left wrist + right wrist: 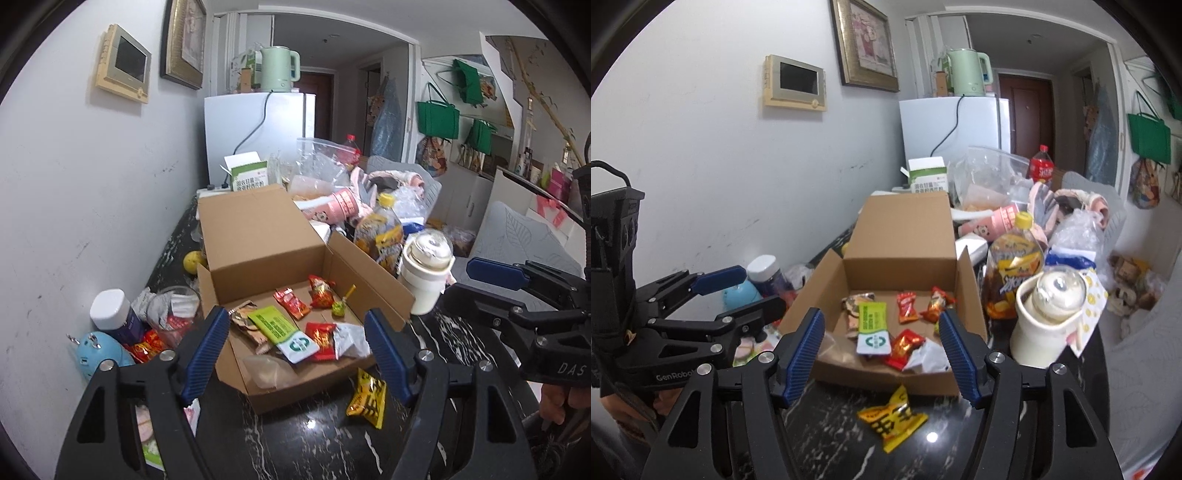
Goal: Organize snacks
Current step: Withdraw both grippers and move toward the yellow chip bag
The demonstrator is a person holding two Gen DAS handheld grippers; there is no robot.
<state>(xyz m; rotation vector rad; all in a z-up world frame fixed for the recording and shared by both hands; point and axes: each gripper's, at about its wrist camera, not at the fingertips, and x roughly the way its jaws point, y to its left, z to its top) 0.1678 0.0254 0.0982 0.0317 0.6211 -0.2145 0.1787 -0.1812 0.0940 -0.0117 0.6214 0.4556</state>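
An open cardboard box [251, 229] [901, 229] sits on the dark marble table, its lid standing up at the back. Inside lie several snack packets, among them a green-and-white one [275, 325] [872, 325] and red ones [321, 291] [905, 343]. A yellow snack packet [367, 397] [892, 415] lies on the table just in front of the box. My left gripper [294, 312] [757, 291] hovers open over the box's near edge, nothing between its pads. My right gripper [881, 313] [461, 284] is open too, above the yellow packet and empty.
A white lidded cup [424, 273] [1045, 317] and a yellow drink bottle [380, 232] [1012, 266] stand right of the box. Left of it are a white-capped jar [110, 310], a glass [173, 314] and a blue round object [99, 354]. Clutter and a white fridge [258, 129] lie behind.
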